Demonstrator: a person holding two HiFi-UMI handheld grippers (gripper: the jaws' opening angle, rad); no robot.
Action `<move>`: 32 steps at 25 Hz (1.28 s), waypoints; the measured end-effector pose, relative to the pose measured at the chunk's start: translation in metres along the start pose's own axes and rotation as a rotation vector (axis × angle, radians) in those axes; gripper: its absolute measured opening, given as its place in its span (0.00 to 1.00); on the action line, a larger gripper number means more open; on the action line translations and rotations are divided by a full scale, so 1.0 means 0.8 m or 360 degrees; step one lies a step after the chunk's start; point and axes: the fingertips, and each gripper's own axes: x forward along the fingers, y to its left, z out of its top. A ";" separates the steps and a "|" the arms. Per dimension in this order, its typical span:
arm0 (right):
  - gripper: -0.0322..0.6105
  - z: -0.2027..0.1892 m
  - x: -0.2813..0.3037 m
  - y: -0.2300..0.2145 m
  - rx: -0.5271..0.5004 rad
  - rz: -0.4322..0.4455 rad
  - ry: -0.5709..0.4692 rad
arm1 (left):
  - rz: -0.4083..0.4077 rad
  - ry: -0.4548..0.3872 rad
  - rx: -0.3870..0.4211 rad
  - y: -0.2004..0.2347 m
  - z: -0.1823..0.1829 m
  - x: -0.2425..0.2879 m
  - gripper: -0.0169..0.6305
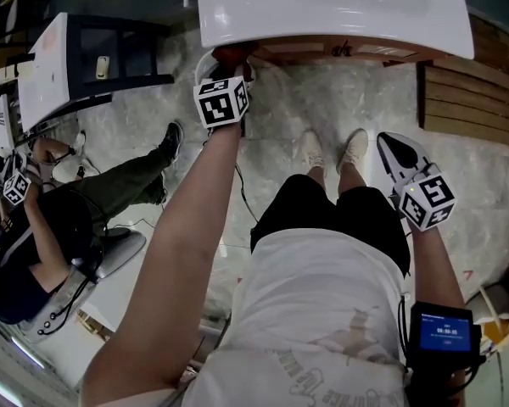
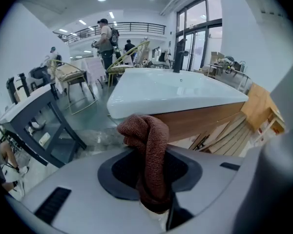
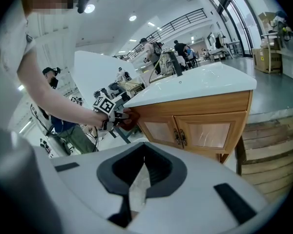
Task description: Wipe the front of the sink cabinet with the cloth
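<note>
While the left tool (image 1: 229, 66) is clamping shut on the brown cloth (image 2: 147, 140), a fat bunched wad of it is poking out past the jaws. It's sitting right at the top corner of the sink cabinet (image 3: 205, 118) front on the person's left, just under the lip of the white basin (image 1: 322, 7). The right tool (image 1: 390, 147) is hanging down by the person's side, well away from the cabinet, with its jaws closed on nothing. The cloth is looking soft, light and floppy, probably terry, so it's likely going to squash flat against the wood and drag a little. Gripping it mid-bunch like this seems right, since a padded lump is leading instead of hard jaw. The little door handles (image 3: 178, 136) are probably going to snag it.
</note>
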 end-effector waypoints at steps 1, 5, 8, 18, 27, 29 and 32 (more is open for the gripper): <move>0.07 -0.001 -0.001 -0.001 0.0006 -0.0002 -0.0004 | 0.0000 0.0002 0.0025 -0.006 0.002 0.001 0.19; 0.07 -0.004 -0.007 -0.007 0.0024 -0.0007 -0.0014 | -0.0017 -0.0005 0.0064 -0.027 0.008 0.003 0.19; 0.07 -0.007 -0.012 -0.010 0.0030 -0.0010 -0.0019 | -0.0077 -0.0022 0.0099 -0.052 0.011 0.002 0.19; 0.07 -0.008 -0.025 -0.024 0.0048 -0.0038 -0.0071 | -0.0316 -0.0065 0.0195 -0.166 0.024 0.014 0.19; 0.07 -0.017 -0.038 -0.039 0.0091 -0.0095 -0.0085 | -0.0471 -0.0082 0.0236 -0.242 0.035 0.023 0.19; 0.07 -0.019 -0.041 -0.041 0.0099 -0.0103 -0.0086 | -0.0515 -0.0091 0.0255 -0.264 0.041 0.024 0.19; 0.07 -0.019 -0.047 -0.046 0.0107 -0.0114 -0.0094 | -0.0582 -0.0087 0.0274 -0.295 0.044 0.024 0.19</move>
